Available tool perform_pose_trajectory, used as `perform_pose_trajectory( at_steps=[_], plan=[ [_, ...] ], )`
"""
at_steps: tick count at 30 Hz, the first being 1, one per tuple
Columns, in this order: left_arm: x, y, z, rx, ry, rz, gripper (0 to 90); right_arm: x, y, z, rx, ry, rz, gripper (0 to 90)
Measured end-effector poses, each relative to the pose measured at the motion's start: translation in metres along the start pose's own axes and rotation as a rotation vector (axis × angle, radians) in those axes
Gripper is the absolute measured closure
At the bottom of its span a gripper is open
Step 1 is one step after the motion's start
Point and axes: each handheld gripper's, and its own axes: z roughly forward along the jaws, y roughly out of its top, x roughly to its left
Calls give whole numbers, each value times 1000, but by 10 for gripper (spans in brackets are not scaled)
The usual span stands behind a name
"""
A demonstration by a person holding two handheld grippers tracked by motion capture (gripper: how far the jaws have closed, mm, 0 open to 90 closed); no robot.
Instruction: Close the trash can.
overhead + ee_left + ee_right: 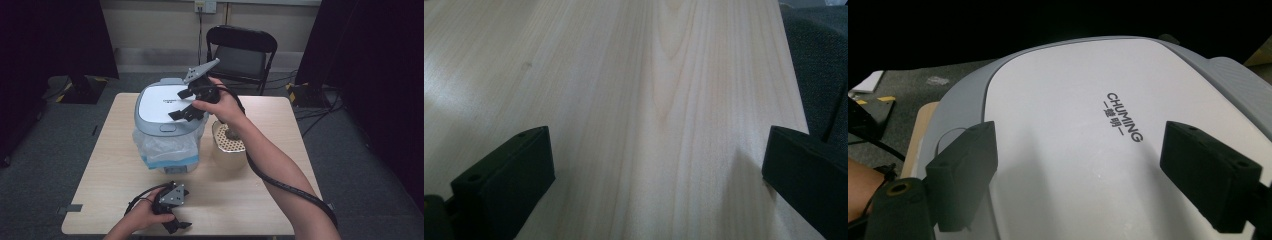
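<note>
A small bin with a white and grey lid [162, 102] stands on the wooden table [110, 165], and a clear plastic liner [165, 145] bulges out under its rim. My right gripper [177, 105] hovers just over the lid, jaws open with nothing between them. In the right gripper view the white lid [1058, 80] with its printed brand name lies right under the right gripper [1080, 150]. My left gripper [179, 226] rests near the table's front edge, held by a hand. Its jaws stand wide open over bare wood [624, 75], as the left gripper [659, 150] holds nothing.
A beige perforated container [229, 145] with something brownish inside stands right of the bin, under my right forearm. A black folding chair [242, 50] is behind the table. The right gripper's cable [285, 185] trails along the forearm. Dark curtains flank the room.
</note>
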Motion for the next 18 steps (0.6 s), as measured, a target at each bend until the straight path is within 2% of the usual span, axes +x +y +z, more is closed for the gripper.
perform_pose_trajectory(
  at_steps=[6, 7, 18],
  plan=[
    [0, 0, 0, 0, -1, -1, 0, 3, -2, -5, -2, 6, 9, 145],
    [0, 0, -1, 0, 14, 11, 0, 3, -2, -7, -4, 8, 10, 145],
    [0, 0, 0, -5, 14, 12, 0, 9, -14, -32, 8, -15, 26, 145]
  ],
)
